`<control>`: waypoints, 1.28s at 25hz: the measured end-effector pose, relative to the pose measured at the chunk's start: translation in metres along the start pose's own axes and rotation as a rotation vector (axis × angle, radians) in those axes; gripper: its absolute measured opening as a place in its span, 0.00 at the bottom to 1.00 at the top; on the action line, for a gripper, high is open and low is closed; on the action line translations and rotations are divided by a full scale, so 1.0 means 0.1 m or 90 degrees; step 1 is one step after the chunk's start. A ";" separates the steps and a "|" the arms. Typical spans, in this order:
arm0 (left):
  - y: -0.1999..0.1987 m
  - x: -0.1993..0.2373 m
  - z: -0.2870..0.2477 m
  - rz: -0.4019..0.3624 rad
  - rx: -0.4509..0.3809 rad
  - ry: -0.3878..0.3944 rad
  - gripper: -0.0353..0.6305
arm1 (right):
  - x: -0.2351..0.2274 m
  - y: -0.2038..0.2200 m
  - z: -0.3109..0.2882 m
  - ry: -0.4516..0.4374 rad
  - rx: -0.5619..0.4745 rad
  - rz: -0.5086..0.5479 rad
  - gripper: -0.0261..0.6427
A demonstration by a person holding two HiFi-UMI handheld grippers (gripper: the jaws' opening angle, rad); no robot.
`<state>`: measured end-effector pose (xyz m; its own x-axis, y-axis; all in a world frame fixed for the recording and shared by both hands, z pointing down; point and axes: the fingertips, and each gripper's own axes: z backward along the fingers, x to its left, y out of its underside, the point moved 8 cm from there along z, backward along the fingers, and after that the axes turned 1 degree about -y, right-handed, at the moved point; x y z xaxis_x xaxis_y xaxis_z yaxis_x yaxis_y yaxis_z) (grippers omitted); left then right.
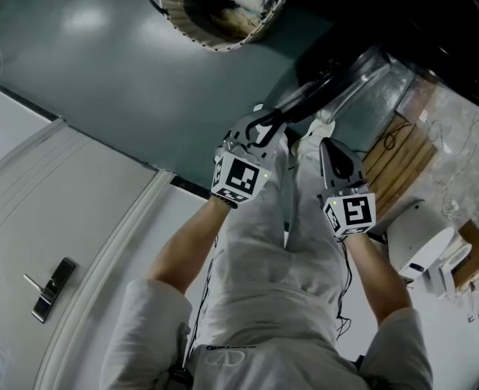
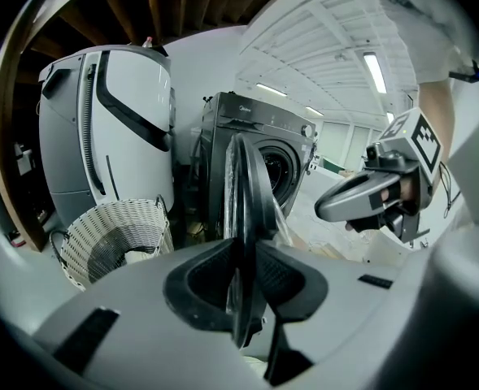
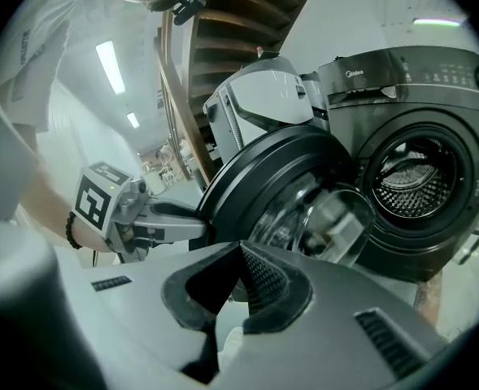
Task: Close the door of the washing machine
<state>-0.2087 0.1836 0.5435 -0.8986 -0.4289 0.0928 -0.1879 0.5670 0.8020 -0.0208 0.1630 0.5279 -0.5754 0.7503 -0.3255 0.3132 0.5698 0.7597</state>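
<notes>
The dark front-loading washing machine (image 3: 422, 165) stands with its round door (image 3: 292, 177) swung wide open, and the drum shows behind it. My left gripper (image 2: 243, 254) is shut on the door's rim, which I see edge-on (image 2: 243, 193) between the pads. In the head view the left gripper (image 1: 263, 127) meets the black door rim (image 1: 324, 88) above my legs. My right gripper (image 3: 239, 276) is shut on nothing and hangs just short of the door's glass bowl (image 3: 328, 218). From above, the right gripper (image 1: 326, 146) sits to the right of the left one.
A wicker laundry basket (image 2: 113, 238) with clothes stands left of the washer, in front of a tall white appliance (image 2: 113, 120). A wooden pallet (image 1: 398, 157) lies under the machine. A white device (image 1: 422, 250) sits on the floor to my right.
</notes>
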 end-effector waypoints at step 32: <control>-0.10 -0.86 -0.25 0.061 0.073 0.018 0.20 | -0.39 0.50 0.53 0.101 -0.006 -0.071 0.06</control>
<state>-0.1192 0.1973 0.5426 -0.9035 -0.3874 0.1836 -0.1469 0.6822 0.7163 0.0576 0.1804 0.5488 -0.7179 0.6203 -0.3161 0.2342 0.6427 0.7294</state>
